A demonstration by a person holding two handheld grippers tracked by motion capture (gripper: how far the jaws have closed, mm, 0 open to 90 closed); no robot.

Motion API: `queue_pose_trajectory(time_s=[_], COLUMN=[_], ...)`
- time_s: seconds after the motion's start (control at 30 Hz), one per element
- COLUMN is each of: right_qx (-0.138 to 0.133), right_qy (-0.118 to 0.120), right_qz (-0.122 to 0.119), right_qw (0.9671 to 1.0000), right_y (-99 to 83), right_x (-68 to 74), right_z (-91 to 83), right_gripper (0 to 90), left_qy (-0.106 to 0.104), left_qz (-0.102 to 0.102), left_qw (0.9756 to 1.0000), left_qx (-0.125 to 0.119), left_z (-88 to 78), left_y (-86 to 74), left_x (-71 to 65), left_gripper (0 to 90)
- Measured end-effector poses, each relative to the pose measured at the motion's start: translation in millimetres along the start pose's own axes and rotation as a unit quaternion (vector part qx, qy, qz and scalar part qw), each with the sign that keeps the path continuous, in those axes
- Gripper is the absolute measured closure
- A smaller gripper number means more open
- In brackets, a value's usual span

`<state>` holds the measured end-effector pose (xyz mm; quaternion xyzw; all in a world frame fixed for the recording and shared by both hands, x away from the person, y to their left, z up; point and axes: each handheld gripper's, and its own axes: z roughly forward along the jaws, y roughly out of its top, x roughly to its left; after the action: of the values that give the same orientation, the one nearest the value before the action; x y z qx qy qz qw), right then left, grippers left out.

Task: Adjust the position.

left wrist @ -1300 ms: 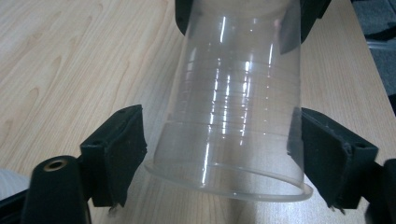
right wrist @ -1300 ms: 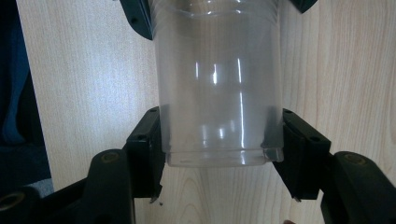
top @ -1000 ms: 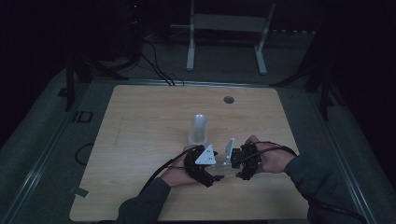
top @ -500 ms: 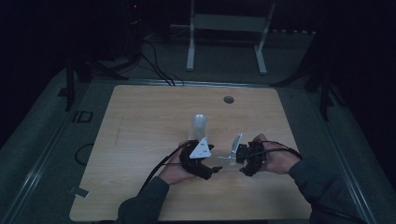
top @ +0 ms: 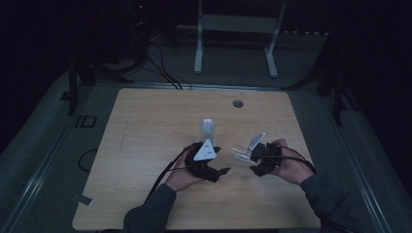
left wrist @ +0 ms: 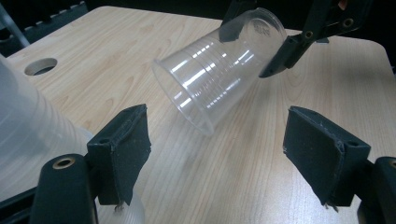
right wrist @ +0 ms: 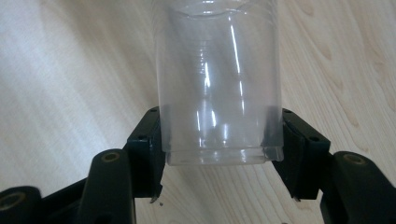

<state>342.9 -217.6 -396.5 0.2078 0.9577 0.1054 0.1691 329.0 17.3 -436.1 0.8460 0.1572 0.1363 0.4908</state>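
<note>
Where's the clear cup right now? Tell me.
In the high view the clear cup hangs tilted over the table's near right, gripped at its base by the right gripper.

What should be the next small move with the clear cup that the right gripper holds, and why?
Probably carry the clear cup toward the cup stack. The right gripper clamps its base, tilted above the table. The left gripper, whose jaws have just been closing, has nothing between them and sits beside the stack, perhaps ready to steady it.
</note>
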Motion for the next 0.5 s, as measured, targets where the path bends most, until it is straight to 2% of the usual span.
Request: queue_pose_trajectory(time_s=[0.17,0.27,0.3,0.4,0.5], right_qx=[-0.017,-0.025,-0.033,-0.043,-0.062], right_qy=[-0.024,-0.031,-0.04,-0.051,-0.061], right_qz=[0.033,0.046,0.06,0.08,0.104], right_qw=[0.999,0.9981,0.9969,0.9946,0.9908], right_y=[-2.4,-2.6,-2.8,-3.7,-5.0], right_x=[-1.4,-1.6,-1.9,-3.3,-4.6], right_z=[2.3,2.3,2.3,1.9,1.1], right_gripper=[41.5,41.5,41.6,41.6,41.6], left_qy=[0.014,0.013,0.016,0.022,0.021], left_qz=[-0.009,-0.013,-0.014,-0.016,-0.022], left_qw=[0.9999,0.9998,0.9998,0.9996,0.9995], left_qx=[0.004,0.003,0.003,0.005,0.007], left_z=[0.8,0.8,1.0,1.5,2.8], left_y=[1.2,1.2,1.8,2.8,3.4], left_x=[0.8,1.0,0.8,0.1,0.5], left_gripper=[22.6,23.0,23.1,23.1,23.1])
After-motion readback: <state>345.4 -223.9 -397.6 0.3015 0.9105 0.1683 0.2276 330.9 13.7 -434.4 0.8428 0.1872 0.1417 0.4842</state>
